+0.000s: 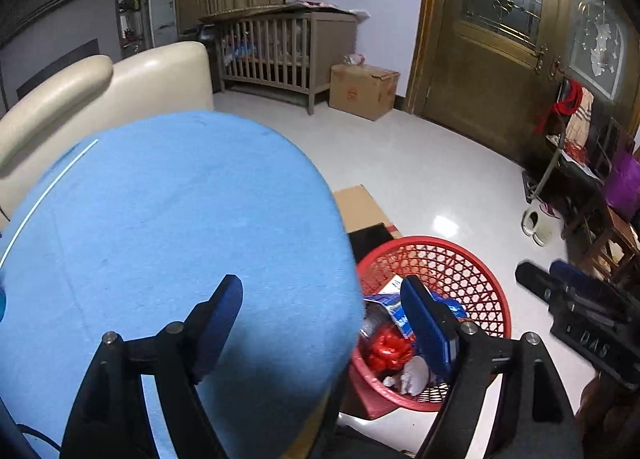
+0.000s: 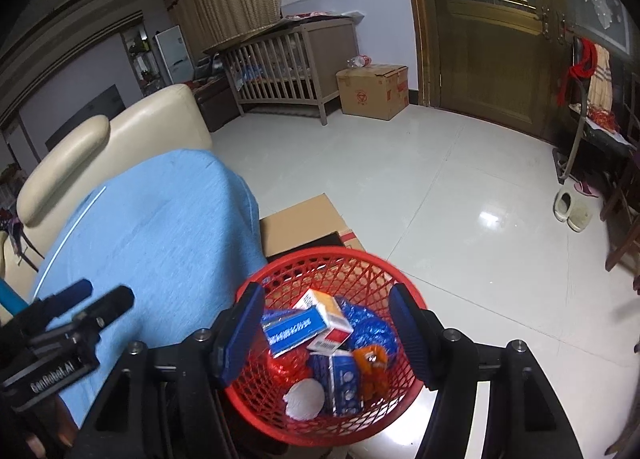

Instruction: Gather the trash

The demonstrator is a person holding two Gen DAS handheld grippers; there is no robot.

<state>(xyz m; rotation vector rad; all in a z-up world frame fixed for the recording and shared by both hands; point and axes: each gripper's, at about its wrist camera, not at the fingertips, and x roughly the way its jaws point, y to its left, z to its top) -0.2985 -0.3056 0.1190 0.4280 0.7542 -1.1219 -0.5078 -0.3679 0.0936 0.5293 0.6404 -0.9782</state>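
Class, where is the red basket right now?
The red basket sits on the floor in the right wrist view's lower centre, just right of the blue-covered table, with a flat cardboard sheet behind it.

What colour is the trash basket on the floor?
Red, an open lattice basket; the right wrist view shows it best.

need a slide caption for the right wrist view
Right gripper open and empty above the red mesh basket holding small boxes, wrappers and a crumpled paper ball.
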